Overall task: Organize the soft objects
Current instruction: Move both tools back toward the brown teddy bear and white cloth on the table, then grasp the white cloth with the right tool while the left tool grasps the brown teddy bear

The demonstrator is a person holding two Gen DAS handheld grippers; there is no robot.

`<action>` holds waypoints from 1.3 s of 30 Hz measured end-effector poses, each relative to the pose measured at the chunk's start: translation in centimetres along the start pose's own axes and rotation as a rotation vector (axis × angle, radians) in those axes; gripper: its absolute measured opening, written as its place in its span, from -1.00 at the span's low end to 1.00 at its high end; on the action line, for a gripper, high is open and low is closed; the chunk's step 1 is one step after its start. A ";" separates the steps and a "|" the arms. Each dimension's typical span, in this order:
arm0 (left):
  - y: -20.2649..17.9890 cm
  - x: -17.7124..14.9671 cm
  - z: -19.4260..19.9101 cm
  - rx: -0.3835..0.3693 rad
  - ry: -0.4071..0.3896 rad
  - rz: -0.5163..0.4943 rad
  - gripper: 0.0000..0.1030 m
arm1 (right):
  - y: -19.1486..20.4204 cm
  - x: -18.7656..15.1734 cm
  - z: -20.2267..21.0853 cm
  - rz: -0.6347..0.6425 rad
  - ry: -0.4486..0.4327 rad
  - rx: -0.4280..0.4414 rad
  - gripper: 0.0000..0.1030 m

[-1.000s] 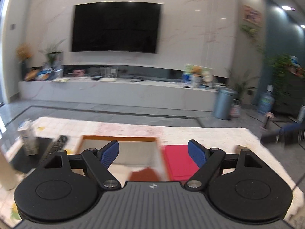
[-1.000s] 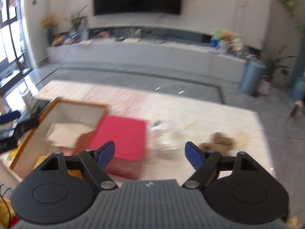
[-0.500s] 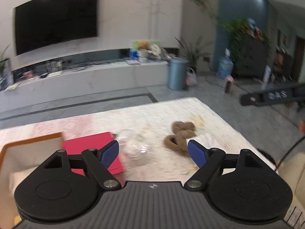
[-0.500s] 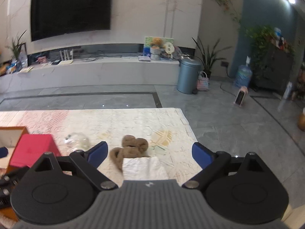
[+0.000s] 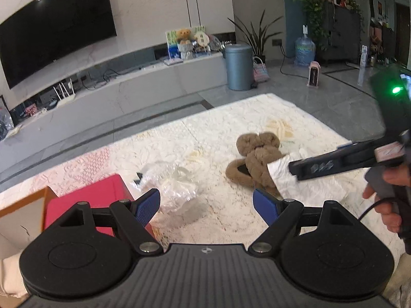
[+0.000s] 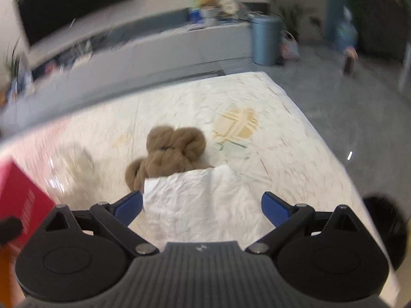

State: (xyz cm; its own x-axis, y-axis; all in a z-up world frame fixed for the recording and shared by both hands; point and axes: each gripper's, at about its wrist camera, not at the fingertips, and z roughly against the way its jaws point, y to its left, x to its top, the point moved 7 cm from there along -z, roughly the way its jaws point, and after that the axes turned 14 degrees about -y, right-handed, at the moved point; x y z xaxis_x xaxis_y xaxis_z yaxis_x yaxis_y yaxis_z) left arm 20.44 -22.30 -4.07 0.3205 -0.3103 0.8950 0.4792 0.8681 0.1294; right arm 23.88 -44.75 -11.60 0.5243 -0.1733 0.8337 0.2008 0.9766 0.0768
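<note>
A pair of brown plush slippers (image 5: 257, 159) (image 6: 172, 154) lies on the pale patterned tablecloth (image 6: 257, 97). A crumpled white cloth (image 6: 200, 202) (image 5: 308, 187) lies in front of them and overlaps their near edge. My right gripper (image 6: 203, 206) hangs low over this cloth, open wide, with the cloth between its blue pads and not pinched. In the left wrist view, one of its black fingers (image 5: 331, 163) reaches in from the right, held by a hand (image 5: 390, 205). My left gripper (image 5: 205, 205) is open and holds nothing, above a clear plastic bag (image 5: 172, 182) (image 6: 74, 161).
A red box (image 5: 95, 200) (image 6: 23, 202) sits left of the plastic bag, with an orange-rimmed open box (image 5: 23, 213) beside it at the far left. The table's right edge drops to a grey floor (image 6: 334, 97). A TV wall and low cabinet stand behind.
Both views have swung right, from the orange box and red box to the slippers and white cloth. The right gripper has dropped close over the cloth and its jaws stand wider.
</note>
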 end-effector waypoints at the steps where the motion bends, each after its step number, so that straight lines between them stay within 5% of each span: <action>1: 0.0 -0.2 -0.1 0.001 0.004 0.003 0.87 | 0.3 -0.4 -0.5 0.055 0.006 -0.005 0.89; 5: -0.3 -1.3 -0.4 0.002 0.026 0.007 0.87 | 1.0 -2.4 -3.0 0.115 0.078 0.013 0.89; 12: -0.9 -1.7 -0.4 -0.019 0.048 0.053 0.87 | -1.1 -3.7 -4.8 0.001 0.161 0.004 0.89; 15: -0.9 -1.6 -0.4 -0.019 0.053 0.107 0.87 | -2.0 -3.8 -4.8 -0.060 0.170 0.016 0.73; 18: -1.1 -1.5 -0.2 -0.022 0.055 0.117 0.87 | -3.1 -3.5 -3.8 -0.077 0.158 0.009 0.18; 20: -1.3 -1.4 0.2 -0.026 0.049 0.101 0.87 | -3.8 -3.4 -3.0 -0.101 0.159 -0.003 -0.44; 22: -1.6 -1.2 0.4 -0.022 0.045 0.085 0.87 | -4.4 -3.4 -2.2 -0.123 0.160 0.015 -0.58; 28: -2.8 0.0 0.5 -0.011 0.041 0.050 0.87 | -7.1 -3.4 0.8 -0.260 0.146 0.026 -0.63; 32: -4.8 1.0 -0.6 -0.084 0.063 0.024 0.87 | -9.9 -2.9 3.3 -0.335 0.089 -0.041 -0.63; 39: -8.3 1.6 -6.4 -0.117 0.226 -0.015 0.87 | -13.0 -3.4 5.3 -0.384 0.057 -0.092 -0.63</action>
State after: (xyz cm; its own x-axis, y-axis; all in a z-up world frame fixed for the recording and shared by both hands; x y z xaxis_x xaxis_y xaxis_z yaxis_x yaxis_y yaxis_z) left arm 22.25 -32.46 -6.45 0.4806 -0.4127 0.7737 0.5722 0.8162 0.0799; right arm 15.13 -56.19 -12.50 0.4413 -0.5332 0.7218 0.4634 0.8242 0.3255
